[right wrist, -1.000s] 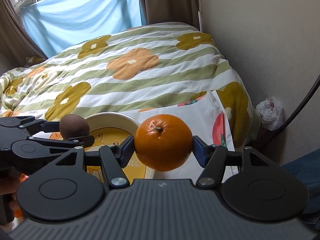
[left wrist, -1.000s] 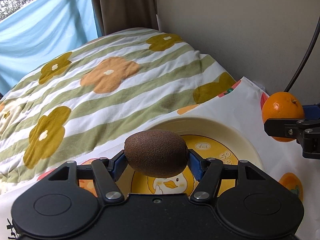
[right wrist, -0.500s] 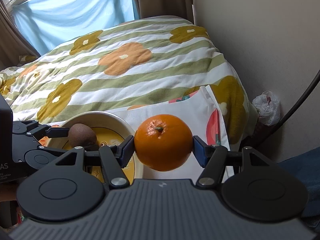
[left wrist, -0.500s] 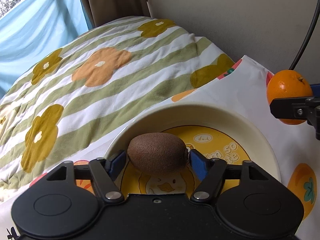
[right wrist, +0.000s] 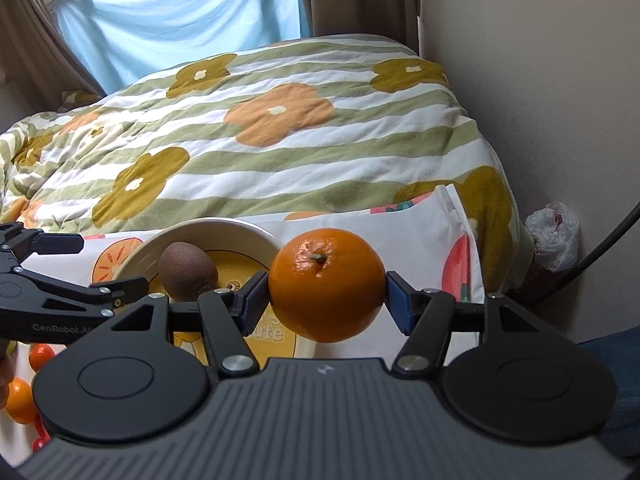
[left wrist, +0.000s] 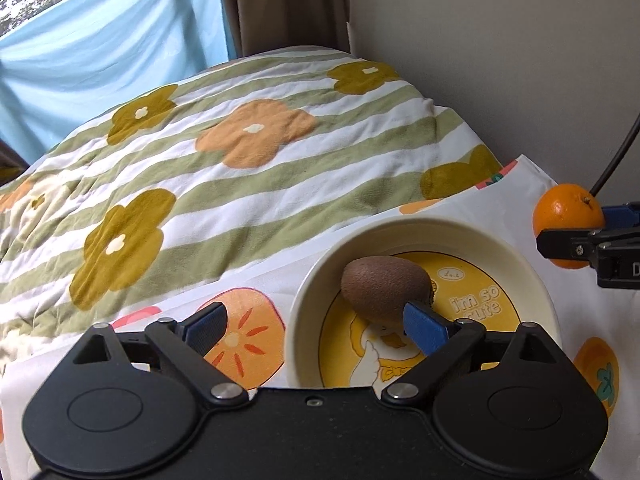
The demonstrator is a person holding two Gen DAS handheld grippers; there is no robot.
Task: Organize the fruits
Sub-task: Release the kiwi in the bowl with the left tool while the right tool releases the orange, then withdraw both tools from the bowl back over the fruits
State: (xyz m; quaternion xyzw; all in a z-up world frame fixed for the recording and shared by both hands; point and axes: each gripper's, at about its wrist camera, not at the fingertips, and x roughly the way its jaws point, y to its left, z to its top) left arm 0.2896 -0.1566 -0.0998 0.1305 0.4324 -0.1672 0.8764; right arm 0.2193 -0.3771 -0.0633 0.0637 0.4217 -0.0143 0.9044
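A brown kiwi (left wrist: 384,286) lies in the cream bowl (left wrist: 516,256) with a yellow duck picture. My left gripper (left wrist: 316,326) is open, its right pad beside the kiwi, its left pad outside the bowl's rim. My right gripper (right wrist: 326,298) is shut on an orange (right wrist: 326,284) and holds it above the cloth just right of the bowl (right wrist: 248,232). The kiwi (right wrist: 186,270) and left gripper (right wrist: 60,276) also show in the right wrist view. The orange (left wrist: 568,220) shows at the right of the left wrist view.
The bowl sits on a white cloth (left wrist: 500,196) printed with persimmons, on a bed with a striped flower quilt (left wrist: 240,168). Two small oranges (right wrist: 24,392) lie at the lower left. A wall (right wrist: 560,80) and a plastic bag (right wrist: 554,240) are to the right.
My left gripper lowered the kiwi into the bowl, opened and let it go, then shifted left. My right gripper stayed shut on the orange, nearly still.
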